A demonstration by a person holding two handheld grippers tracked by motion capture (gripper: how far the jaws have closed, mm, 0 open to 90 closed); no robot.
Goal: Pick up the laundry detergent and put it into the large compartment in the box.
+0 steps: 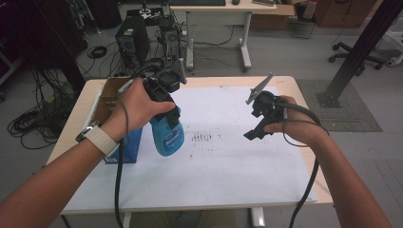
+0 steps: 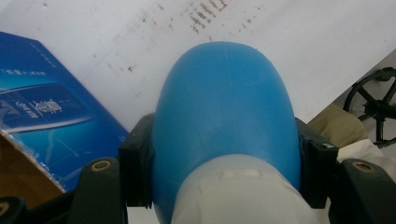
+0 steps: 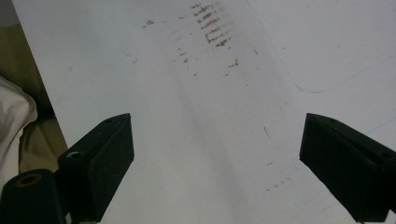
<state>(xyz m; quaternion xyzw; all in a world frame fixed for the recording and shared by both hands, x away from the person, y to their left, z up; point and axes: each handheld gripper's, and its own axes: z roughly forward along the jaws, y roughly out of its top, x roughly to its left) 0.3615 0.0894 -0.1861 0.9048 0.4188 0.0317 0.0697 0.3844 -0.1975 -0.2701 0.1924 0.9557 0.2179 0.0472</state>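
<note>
- White paper (image 1: 228, 161) covers the table, and a blue bottle (image 1: 167, 135) is held just above it, beside a blue box (image 1: 129, 145).
- Smooth, rounded plastic is judged slippery and fairly light; the shoulder below the pale cap (image 2: 240, 193) is best gripped.
- Both pads (image 2: 136, 172) are seen pressed on the bottle's sides in the left gripper view; from the high view, the left gripper (image 1: 164, 102) is largely hidden by the hand.
- Widely parted jaws of the right gripper (image 1: 259, 128) are shown with nothing between them.
</note>
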